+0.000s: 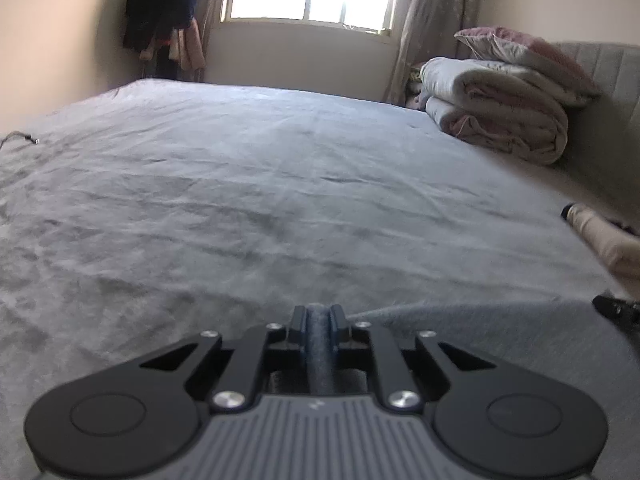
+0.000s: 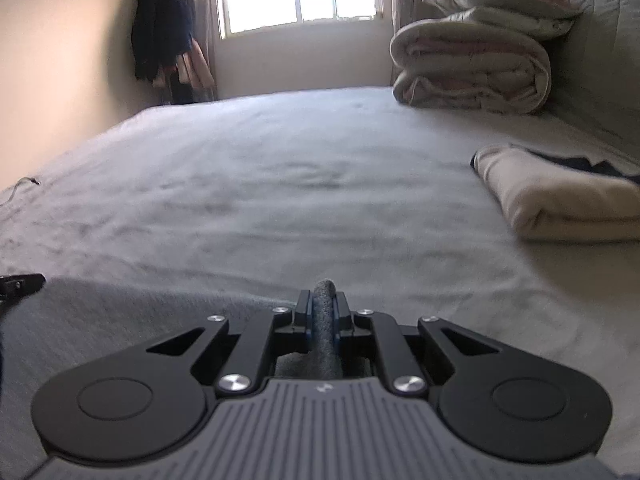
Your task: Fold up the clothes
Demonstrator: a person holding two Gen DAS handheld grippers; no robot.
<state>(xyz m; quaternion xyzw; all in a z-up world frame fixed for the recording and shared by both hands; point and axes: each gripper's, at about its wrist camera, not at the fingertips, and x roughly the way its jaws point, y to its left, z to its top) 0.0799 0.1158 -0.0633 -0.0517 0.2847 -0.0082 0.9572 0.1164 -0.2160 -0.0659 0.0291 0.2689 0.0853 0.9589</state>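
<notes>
I am pinching the grey garment (image 1: 480,328) with both grippers, left gripper (image 1: 319,316) and right gripper (image 2: 324,304); its held edge is running sideways between them.

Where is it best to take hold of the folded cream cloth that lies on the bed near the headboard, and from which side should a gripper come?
Probably at the rounded folded edge of the cream cloth, which faces the open bed. Come in low from that side: the fold is thick and closed, so all layers would lift together. The right gripper is busy now, shut on the grey garment.
</notes>
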